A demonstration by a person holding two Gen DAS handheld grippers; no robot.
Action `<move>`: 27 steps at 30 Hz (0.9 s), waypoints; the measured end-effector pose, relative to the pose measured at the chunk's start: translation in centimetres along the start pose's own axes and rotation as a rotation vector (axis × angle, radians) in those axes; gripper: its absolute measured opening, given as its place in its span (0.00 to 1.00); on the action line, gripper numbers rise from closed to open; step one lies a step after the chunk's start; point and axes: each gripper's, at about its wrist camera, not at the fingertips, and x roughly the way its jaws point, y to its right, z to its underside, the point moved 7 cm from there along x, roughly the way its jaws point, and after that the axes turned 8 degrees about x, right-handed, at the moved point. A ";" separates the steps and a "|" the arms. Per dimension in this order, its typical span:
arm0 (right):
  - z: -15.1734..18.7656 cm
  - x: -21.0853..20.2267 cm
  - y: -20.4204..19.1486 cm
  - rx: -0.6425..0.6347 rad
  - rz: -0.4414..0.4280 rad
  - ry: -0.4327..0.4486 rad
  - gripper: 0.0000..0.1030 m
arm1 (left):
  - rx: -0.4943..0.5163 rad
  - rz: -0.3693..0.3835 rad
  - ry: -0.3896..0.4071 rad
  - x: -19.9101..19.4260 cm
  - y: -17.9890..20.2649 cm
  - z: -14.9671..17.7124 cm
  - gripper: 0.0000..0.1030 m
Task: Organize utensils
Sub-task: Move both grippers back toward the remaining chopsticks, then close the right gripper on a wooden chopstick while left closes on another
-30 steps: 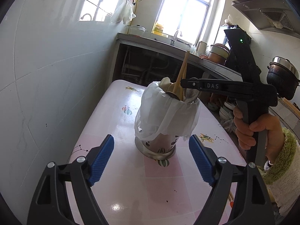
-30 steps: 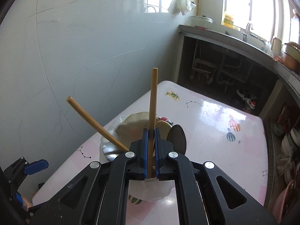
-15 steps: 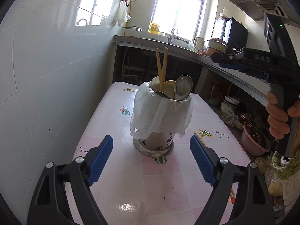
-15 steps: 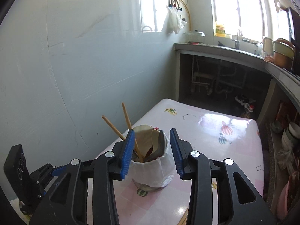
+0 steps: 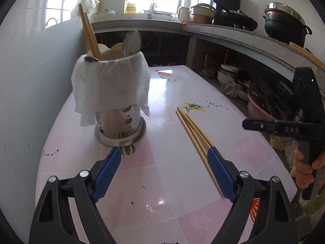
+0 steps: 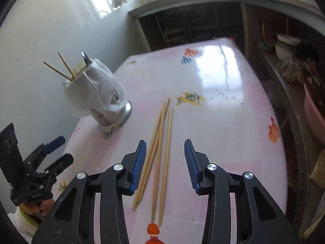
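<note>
Wooden chopsticks (image 6: 160,154), 4 in number, are laid flat on the table (image 6: 223,122), long axes running near to far. The right gripper (image 6: 165,162) is closing above them, untouched. The left gripper (image 5: 164,174) is spread wide near the holder (image 5: 119,126).

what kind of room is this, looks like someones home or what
Most likely a home kitchen. A counter along the wall carries a big black pot and a sink tap by the window, bowls are stacked underneath, and a utensil holder stands on the pink table beside loose chopsticks.
</note>
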 end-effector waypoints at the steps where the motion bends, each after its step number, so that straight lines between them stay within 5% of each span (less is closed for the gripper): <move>1: 1.0 0.8 0.3 0.013 -0.004 -0.018 0.31 | 0.014 0.006 -0.014 0.7 0.6 0.2 0.82; 15: 2.2 5.1 0.7 -0.051 -0.020 -0.066 0.18 | 0.115 0.102 -0.168 10.6 5.8 -0.3 0.24; 18: 1.8 5.3 0.6 -0.067 -0.015 -0.058 0.17 | 0.108 0.094 -0.196 11.8 5.7 -0.3 0.16; 27: 1.3 5.7 0.2 -0.107 0.004 -0.047 0.14 | 0.118 0.081 -0.212 12.8 5.5 -0.7 0.15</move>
